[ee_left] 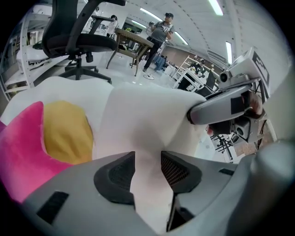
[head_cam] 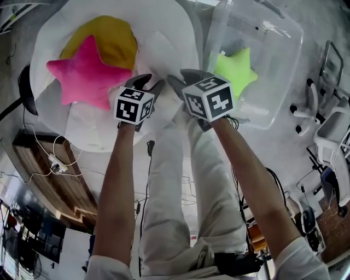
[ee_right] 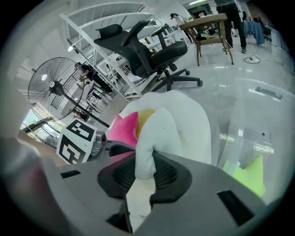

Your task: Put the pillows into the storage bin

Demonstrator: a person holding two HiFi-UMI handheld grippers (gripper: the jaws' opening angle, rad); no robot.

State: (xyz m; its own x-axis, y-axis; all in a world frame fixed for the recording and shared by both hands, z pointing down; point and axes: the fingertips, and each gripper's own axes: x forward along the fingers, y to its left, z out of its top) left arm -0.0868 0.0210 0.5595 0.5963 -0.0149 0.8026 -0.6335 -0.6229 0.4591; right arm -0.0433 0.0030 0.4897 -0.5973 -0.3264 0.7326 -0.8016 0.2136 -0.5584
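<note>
White pillow (head_cam: 169,49) was clamped in the jaws of left gripper (head_cam: 150,85) and right gripper (head_cam: 180,79), glossy grey floor (ee_right: 216,85) below, office chair (ee_right: 147,50) and fan (ee_right: 50,87) nearby.

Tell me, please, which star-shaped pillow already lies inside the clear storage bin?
The lime-green star pillow: it lies in the storage bin; the pink star pillow rests on the white pillow.

Open office: swivel chair (ee_left: 76,39), desks (ee_left: 132,40), strip lights (ee_left: 215,6)
</note>
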